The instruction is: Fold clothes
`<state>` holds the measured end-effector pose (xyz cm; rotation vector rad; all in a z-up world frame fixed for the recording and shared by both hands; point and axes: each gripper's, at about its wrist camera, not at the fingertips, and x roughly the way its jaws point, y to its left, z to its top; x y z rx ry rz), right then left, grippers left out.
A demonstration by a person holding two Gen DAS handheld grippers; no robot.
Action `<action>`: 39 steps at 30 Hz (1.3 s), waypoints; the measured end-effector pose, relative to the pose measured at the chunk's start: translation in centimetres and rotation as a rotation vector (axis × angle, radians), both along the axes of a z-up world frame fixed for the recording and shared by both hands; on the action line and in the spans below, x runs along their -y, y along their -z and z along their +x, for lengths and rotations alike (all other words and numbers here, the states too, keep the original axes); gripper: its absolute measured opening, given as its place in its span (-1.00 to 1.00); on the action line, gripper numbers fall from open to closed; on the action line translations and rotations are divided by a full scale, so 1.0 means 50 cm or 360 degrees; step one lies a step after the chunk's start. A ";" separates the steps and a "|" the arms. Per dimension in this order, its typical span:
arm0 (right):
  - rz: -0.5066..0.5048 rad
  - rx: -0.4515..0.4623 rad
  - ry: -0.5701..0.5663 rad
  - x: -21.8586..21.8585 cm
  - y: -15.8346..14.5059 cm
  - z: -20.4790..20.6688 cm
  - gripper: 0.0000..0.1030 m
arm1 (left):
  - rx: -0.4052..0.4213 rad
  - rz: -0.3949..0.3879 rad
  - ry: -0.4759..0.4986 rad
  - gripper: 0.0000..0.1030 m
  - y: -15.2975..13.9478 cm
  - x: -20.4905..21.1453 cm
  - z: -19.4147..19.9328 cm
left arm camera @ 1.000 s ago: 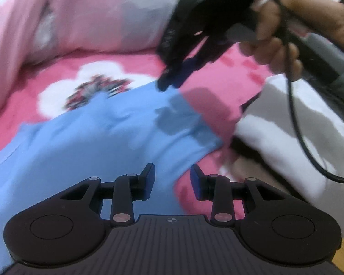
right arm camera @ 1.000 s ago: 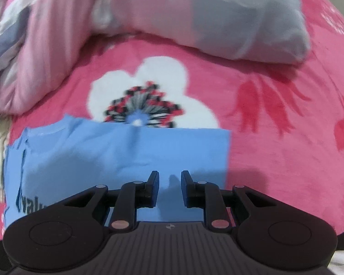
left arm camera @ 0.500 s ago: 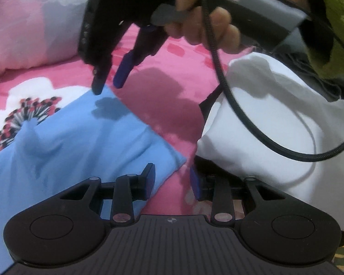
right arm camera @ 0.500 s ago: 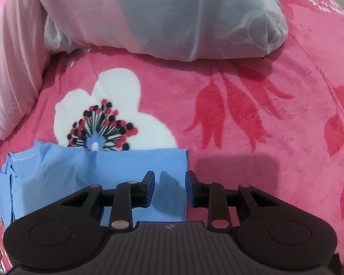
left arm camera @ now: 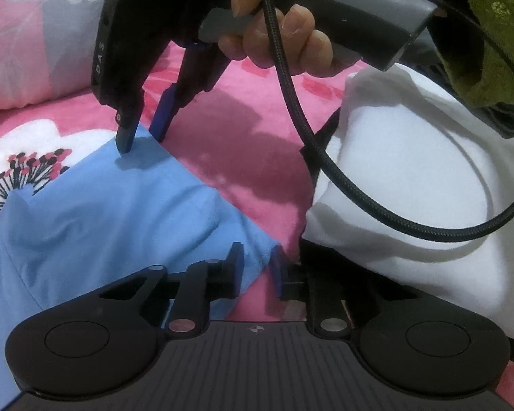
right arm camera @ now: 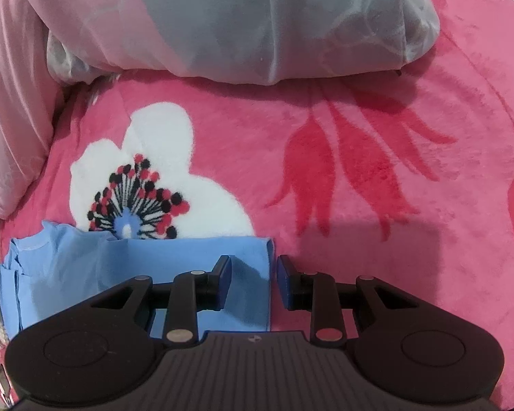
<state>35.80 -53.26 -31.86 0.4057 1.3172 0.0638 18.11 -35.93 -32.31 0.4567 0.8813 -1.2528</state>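
**Blue garment, soft cotton-type, laid flat for folding**

Location: blue garment (left arm camera: 96, 212) spread on the pink floral blanket (right arm camera: 377, 144), white cloth pile (left arm camera: 411, 178) just beside. Handling, judged: light, limp, creases readily, sags unless held at two corners. Left gripper (left arm camera: 256, 267): jaws closing, near corner between them. Right gripper (right arm camera: 253, 281): narrow gap straddling the far corner edge, nothing clamped yet

Pink floral blanket (right arm camera: 377, 130), pale pink and grey pillow (right arm camera: 243, 20) lying on it
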 end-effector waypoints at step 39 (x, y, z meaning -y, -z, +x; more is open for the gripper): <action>0.0106 0.0284 -0.0483 -0.322 -0.162 0.018 -0.95 | -0.0280 -0.0333 -0.1293 -0.95 -0.166 -0.328 0.017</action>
